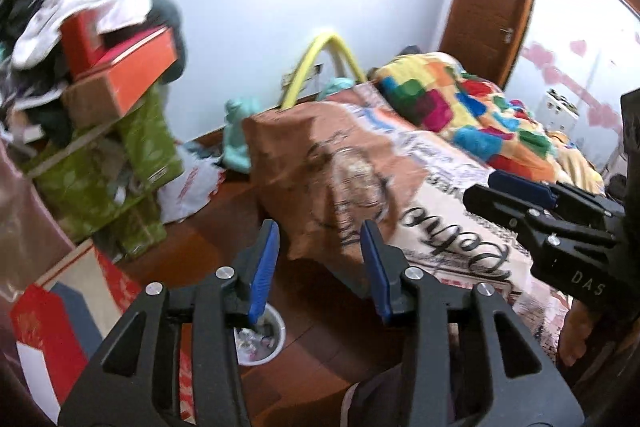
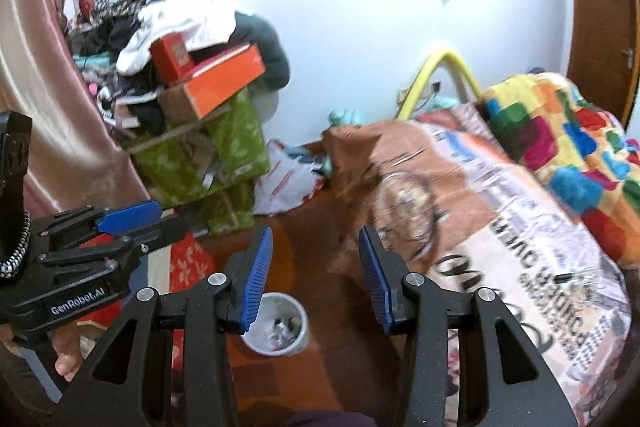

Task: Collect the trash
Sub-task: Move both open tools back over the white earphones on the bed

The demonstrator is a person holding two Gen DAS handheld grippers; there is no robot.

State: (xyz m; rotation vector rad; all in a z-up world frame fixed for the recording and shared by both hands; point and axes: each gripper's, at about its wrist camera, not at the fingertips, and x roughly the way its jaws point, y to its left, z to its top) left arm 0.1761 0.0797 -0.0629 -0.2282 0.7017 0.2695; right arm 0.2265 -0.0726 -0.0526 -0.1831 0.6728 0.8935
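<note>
A small white bin (image 2: pixel 262 341) stands on the wooden floor beside the bed, with bits of trash inside it. In the left wrist view the same bin (image 1: pixel 262 357) shows partly behind the left finger. My left gripper (image 1: pixel 319 231) hangs above the floor, open, with nothing between its blue pads. My right gripper (image 2: pixel 315 233) is also open and empty, above and just behind the bin. Each gripper shows in the other's view: the right gripper (image 1: pixel 480 191) at the right edge, the left gripper (image 2: pixel 168 221) at the left edge, held by a hand.
A bed with a printed sheet (image 2: pixel 500 227) and a colourful blanket (image 2: pixel 560 131) fills the right. Green and orange boxes (image 2: pixel 216 131) heaped with clothes stand at the left wall. A white plastic bag (image 2: pixel 288 179) lies on the floor between them. A red box (image 1: pixel 52 331) is near left.
</note>
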